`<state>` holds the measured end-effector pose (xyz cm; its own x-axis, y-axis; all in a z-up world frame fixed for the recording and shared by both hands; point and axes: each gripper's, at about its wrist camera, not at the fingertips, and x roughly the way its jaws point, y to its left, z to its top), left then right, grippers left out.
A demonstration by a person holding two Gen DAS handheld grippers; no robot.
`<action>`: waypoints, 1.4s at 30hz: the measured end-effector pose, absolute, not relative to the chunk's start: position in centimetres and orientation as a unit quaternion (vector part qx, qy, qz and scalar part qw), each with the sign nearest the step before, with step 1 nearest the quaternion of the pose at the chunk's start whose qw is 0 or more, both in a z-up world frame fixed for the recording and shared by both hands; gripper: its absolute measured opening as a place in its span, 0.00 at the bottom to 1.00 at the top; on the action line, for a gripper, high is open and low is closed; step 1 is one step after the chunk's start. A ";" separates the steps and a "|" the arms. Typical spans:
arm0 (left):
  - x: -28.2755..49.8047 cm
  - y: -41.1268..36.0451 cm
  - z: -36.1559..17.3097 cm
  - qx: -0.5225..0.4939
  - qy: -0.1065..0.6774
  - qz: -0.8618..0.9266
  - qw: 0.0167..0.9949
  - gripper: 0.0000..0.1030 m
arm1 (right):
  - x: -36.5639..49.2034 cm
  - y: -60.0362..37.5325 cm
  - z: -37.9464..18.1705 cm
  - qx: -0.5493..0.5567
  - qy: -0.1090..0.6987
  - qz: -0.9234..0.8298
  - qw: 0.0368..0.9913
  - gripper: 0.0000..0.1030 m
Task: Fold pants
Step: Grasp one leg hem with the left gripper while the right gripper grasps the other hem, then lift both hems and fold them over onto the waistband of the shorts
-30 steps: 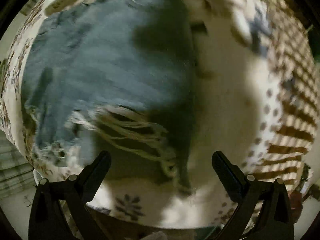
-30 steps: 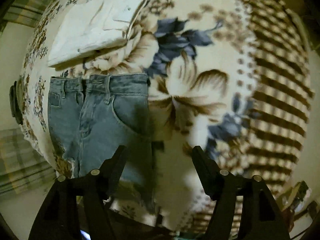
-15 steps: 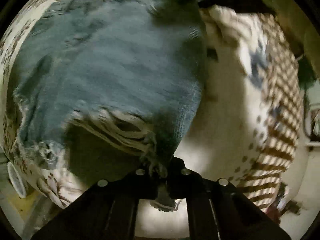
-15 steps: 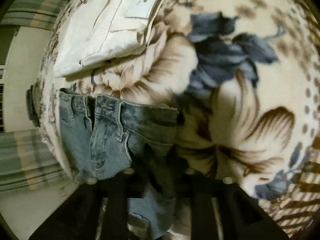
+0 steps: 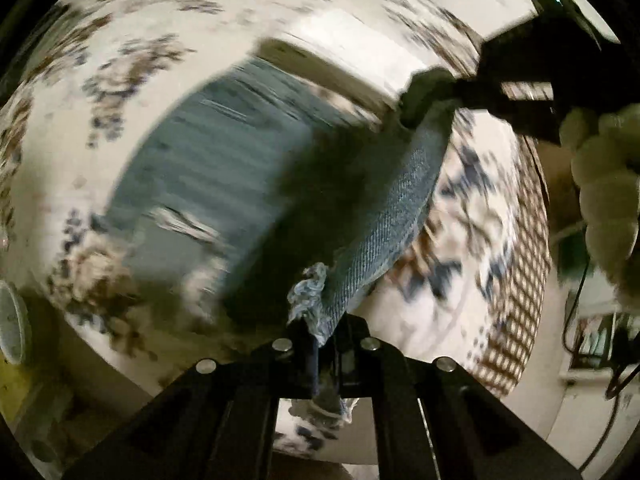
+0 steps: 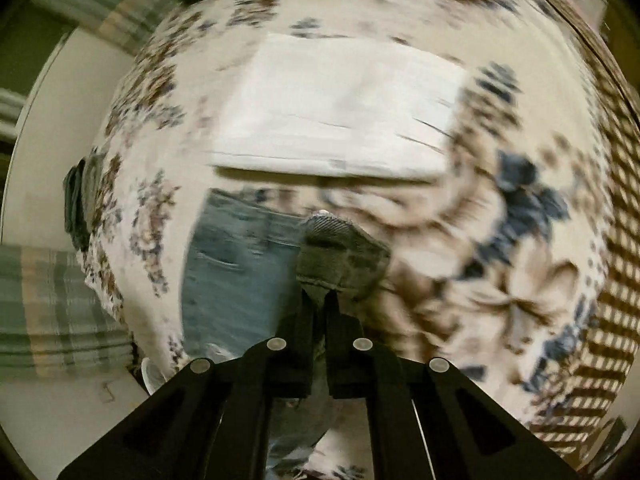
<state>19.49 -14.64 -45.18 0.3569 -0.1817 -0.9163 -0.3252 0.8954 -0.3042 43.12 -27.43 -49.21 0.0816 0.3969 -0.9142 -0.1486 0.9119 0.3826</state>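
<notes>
between left gripper (image 5: pixel 325 334) jaws: frayed hem of jeans (image 5: pixel 224 184); right gripper (image 6: pixel 319 300) clamps waistband

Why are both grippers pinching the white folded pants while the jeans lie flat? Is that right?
Not quite. Both grippers pinch the jeans, not the white folded pants, which lie untouched. The left gripper holds the frayed hem in its view; the right gripper holds denim in its view.

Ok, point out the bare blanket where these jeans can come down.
Open floral blanket lies right of the jeans, out to the striped border. A thin strip also runs along the jeans' left side. Crowded: the folded white garment sits just beyond the waistband. Both the left gripper and right gripper are clamped on denim.
</notes>
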 end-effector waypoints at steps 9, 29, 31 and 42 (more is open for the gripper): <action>19.5 -2.1 -47.2 -0.265 0.539 0.142 0.787 0.03 | 44.1 -8.5 -48.3 -0.031 0.626 0.239 0.742 0.04; 16.3 6.0 -53.6 -0.331 0.539 0.244 0.735 0.73 | 45.0 -2.4 -54.4 -0.146 0.679 0.233 0.681 0.85; 15.2 5.9 -53.0 -0.341 0.531 0.258 0.731 0.73 | 44.7 -5.2 -53.6 -0.130 0.684 0.234 0.679 0.93; 10.6 -1.1 -53.3 -0.541 0.435 0.261 0.671 0.73 | 40.5 -17.7 -53.7 -0.067 0.656 0.319 0.681 0.93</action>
